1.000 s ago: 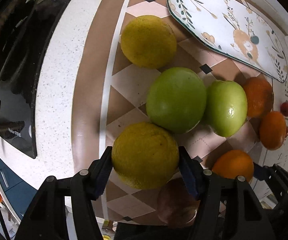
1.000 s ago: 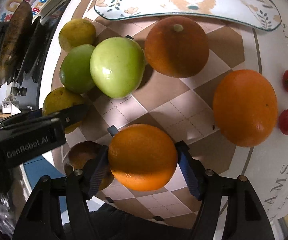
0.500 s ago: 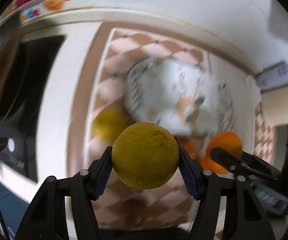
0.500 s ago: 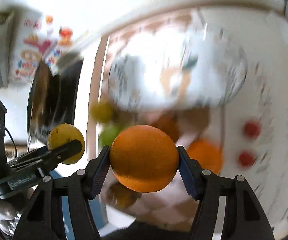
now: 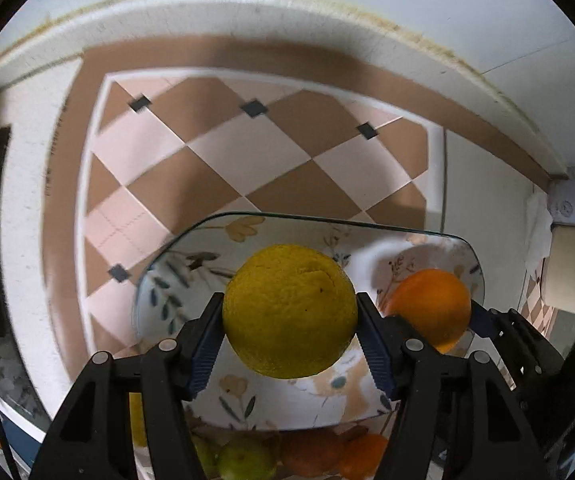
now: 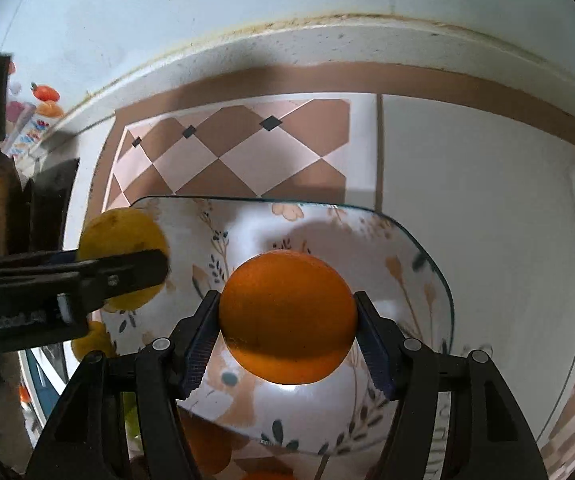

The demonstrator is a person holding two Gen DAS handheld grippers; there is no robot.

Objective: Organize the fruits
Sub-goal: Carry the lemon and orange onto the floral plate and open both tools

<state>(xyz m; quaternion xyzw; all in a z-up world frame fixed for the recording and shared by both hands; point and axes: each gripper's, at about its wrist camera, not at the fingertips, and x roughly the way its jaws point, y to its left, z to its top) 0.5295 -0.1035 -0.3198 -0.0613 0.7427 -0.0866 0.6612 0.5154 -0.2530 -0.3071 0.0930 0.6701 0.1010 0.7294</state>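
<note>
My left gripper (image 5: 290, 314) is shut on a yellow citrus fruit (image 5: 290, 312) and holds it over the floral plate (image 5: 191, 264). My right gripper (image 6: 287, 318) is shut on an orange (image 6: 287, 318) and holds it over the same plate (image 6: 407, 264). In the left wrist view the orange (image 5: 431, 308) and right gripper sit at the right. In the right wrist view the yellow fruit (image 6: 123, 236) and left gripper (image 6: 87, 276) sit at the left. Whether either fruit touches the plate is not visible.
More fruit lies on the checkered mat (image 5: 215, 168) near the plate's front edge: green ones (image 5: 247, 460) and oranges (image 5: 363, 456). A white wall and counter edge (image 5: 327, 4) run along the back. A dark stove top (image 6: 51, 200) is at the left.
Both grippers lifted their fruits off the mat and carried them forward over the floral plate. The other fruits now lie behind, at the bottom of both views.
</note>
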